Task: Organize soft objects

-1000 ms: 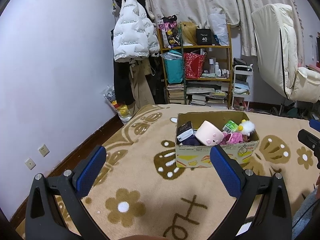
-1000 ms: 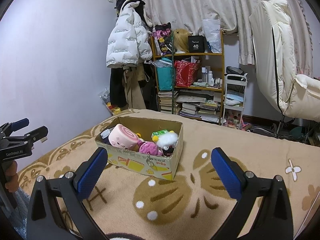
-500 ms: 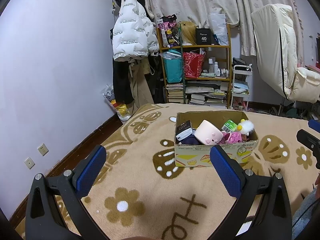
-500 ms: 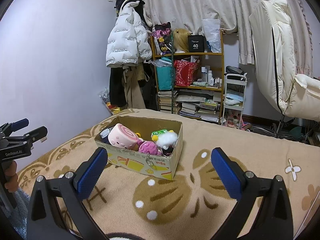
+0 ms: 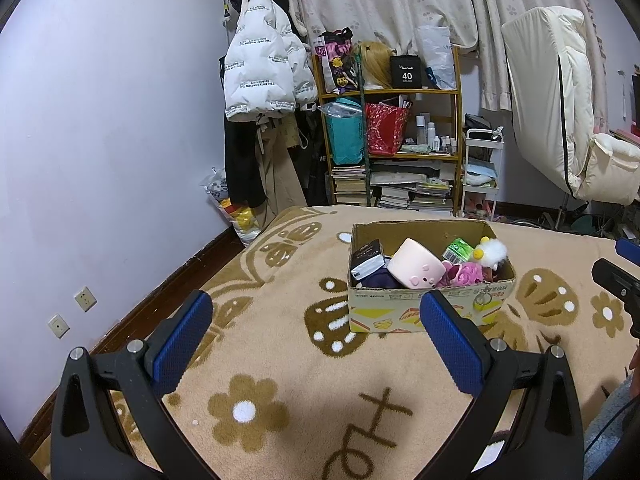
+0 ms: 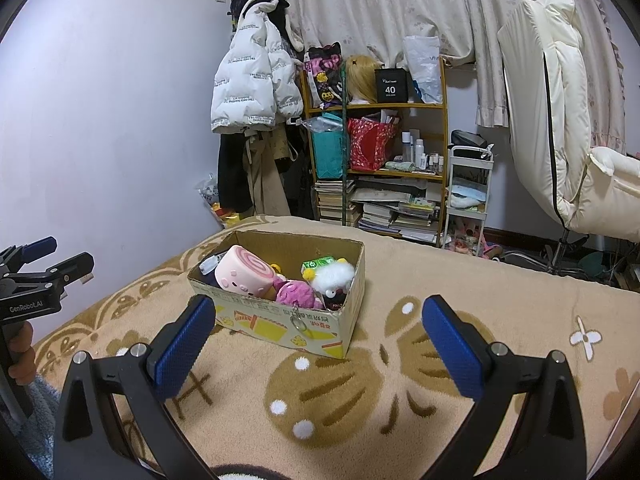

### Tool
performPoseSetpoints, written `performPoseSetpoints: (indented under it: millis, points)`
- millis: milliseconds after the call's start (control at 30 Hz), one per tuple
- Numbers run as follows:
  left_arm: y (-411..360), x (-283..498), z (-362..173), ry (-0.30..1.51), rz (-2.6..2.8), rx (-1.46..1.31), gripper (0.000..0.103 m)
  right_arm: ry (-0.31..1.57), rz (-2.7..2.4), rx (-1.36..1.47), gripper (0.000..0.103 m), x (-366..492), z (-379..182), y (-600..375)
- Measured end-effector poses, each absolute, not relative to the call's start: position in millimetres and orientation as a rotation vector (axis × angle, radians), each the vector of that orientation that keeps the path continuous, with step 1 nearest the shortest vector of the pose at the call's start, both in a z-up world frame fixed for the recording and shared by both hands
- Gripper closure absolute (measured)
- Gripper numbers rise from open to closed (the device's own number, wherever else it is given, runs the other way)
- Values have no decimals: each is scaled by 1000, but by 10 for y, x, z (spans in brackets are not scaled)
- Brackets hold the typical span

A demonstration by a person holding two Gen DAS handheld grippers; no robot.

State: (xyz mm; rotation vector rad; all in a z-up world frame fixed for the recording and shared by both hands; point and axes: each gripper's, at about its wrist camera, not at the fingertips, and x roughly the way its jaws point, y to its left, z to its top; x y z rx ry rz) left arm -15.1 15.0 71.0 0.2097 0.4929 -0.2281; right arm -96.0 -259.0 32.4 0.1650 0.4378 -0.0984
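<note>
Left wrist view
Surface: a fluffy beige rug (image 5: 280, 344) with brown flower shapes.
Room: lilac wall at 10 o'clock, wooden shelf (image 5: 412, 148) at 12.
Box: a cardboard box (image 5: 424, 312) at 1 o'clock, holding a round pink plush (image 5: 416, 270) and a fuzzy white toy (image 5: 493, 251).
Left gripper (image 5: 316, 344): jaws wide, empty.

Right wrist view
Box (image 6: 280, 324): at 12 o'clock on the rug (image 6: 400, 380).
Right gripper (image 6: 318, 346): jaws wide, empty.
Chair (image 6: 568, 128): padded, cream, at 2 o'clock.

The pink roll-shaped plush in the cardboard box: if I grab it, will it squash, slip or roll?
The pink roll plush looks soft and padded, so it would probably squash between the fingers. Its fabric skin likely grips rather than slips. Being a cylinder lying on its side atop other toys in the cardboard box, it may roll if nudged.
</note>
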Motion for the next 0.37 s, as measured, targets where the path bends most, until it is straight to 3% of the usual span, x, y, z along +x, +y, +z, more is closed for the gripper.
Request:
performPoseSetpoints:
  millis: [367]
  points:
    - [135, -165, 700, 480, -229, 210, 1, 438, -98, 163, 0, -961, 341, -2604]
